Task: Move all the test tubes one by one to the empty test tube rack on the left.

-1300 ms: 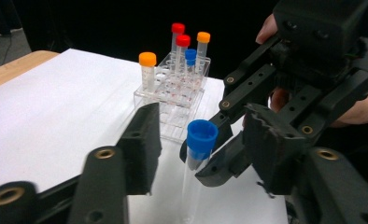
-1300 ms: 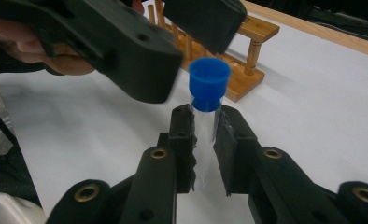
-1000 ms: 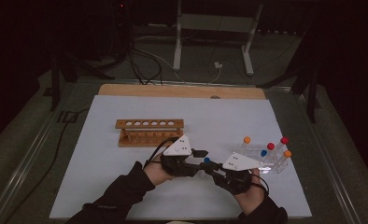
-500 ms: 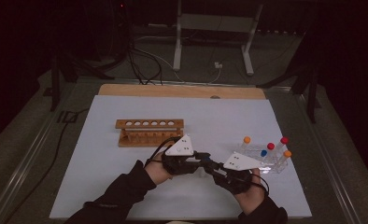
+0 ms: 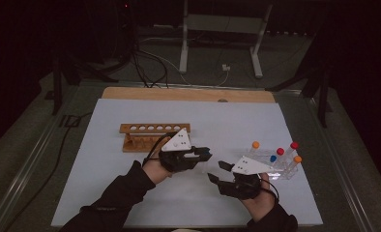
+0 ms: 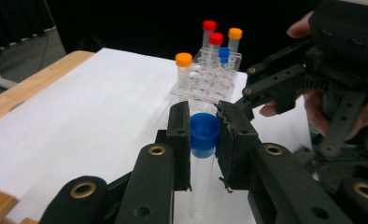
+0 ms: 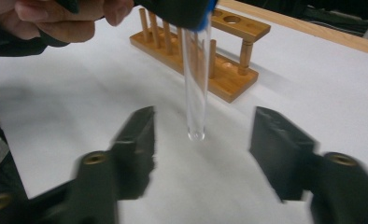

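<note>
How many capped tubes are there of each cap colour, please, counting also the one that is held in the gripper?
Orange caps: 2
Red caps: 2
Blue caps: 2, one in the clear rack and one on the tube held by the left gripper
Total: 6 capped tubes
</note>
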Available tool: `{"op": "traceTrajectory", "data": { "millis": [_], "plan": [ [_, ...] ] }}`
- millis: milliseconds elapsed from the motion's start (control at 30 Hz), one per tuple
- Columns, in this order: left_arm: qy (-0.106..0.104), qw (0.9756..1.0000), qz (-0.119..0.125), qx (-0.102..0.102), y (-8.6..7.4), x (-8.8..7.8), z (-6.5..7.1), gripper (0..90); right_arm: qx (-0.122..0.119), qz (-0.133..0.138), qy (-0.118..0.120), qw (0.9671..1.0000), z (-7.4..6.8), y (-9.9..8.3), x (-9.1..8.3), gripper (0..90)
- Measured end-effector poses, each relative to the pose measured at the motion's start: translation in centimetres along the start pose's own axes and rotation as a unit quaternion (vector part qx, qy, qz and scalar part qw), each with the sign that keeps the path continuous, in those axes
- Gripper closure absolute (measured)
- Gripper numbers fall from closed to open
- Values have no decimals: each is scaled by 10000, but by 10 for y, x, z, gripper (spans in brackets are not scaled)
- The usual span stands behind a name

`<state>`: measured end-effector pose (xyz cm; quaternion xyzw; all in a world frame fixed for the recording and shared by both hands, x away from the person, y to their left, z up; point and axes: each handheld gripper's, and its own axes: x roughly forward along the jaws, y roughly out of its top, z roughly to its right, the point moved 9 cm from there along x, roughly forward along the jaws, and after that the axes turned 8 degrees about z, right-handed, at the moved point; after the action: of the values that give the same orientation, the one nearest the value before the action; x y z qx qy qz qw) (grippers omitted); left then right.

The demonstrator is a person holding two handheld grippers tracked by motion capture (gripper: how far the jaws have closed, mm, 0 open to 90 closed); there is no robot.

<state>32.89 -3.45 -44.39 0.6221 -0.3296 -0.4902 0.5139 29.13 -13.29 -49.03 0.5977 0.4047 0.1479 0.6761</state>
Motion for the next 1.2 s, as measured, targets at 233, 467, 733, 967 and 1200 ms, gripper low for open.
{"op": "traceTrajectory", "data": {
  "millis": [233,467,733,967,1200],
  "plan": [
    [197,9998,-50,-11,3,-7,-16,773,191,194,15,9996,1,5,-2,227],
    [453,9990,-30,-20,8,-18,-36,773,438,496,52,9978,1,10,-5,127],
    [840,9963,163,-30,21,-37,-62,773,354,512,281,9977,-5,10,-6,28],
    [1116,9935,200,-61,28,-49,-83,773,197,486,271,9983,-3,10,-8,0],
    [1332,9908,232,-99,31,-54,-102,774,284,575,280,9976,-2,12,-10,0]
  ]
}}
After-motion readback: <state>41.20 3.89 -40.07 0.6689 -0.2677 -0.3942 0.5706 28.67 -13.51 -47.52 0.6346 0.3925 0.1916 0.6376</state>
